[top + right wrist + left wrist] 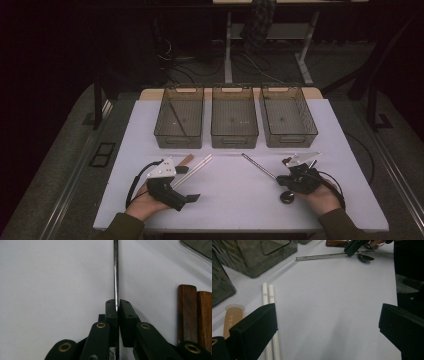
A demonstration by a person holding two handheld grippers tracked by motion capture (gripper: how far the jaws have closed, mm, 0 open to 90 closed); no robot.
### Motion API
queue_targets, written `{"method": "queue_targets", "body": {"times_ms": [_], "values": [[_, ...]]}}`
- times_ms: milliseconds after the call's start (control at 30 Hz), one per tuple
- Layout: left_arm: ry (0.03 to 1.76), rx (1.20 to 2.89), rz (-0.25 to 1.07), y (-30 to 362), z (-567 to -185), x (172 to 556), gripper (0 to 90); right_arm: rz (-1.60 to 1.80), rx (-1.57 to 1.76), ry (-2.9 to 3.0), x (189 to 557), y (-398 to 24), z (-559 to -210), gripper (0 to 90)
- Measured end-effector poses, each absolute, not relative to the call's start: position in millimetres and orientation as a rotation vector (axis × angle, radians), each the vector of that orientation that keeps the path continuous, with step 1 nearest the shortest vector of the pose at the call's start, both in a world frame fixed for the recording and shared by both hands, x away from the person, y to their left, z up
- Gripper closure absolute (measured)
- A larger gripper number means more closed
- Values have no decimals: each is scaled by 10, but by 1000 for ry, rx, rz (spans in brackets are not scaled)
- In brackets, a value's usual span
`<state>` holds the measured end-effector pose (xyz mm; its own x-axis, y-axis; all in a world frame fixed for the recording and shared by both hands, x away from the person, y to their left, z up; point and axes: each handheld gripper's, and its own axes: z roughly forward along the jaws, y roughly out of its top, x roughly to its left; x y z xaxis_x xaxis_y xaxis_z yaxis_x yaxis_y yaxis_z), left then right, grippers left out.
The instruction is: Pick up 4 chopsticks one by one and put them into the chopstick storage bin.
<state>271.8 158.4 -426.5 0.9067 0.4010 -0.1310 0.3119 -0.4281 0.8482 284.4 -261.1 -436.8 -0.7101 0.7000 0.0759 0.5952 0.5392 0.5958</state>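
Right gripper [117,307]: jaws clamped on the thin metal rod [116,270], low on the tabletop's [235,192] right side.
Rod: runs up and left from the jaws; its gripped end is hidden.
Left gripper [327,325]: jaws wide apart, holding nothing.
White sticks [267,293]: partly covered by the left jaw.
Wooden handles [195,312]: cut off at the frame edge.
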Motion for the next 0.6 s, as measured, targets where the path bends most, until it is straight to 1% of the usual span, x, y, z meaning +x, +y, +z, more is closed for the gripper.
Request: {"method": "queue_targets", "body": {"times_ms": [600], "values": [[509, 2051, 108, 1582, -4267, 2719, 6, 995, 1087, 2575, 2838, -2703, -4239, 853]]}}
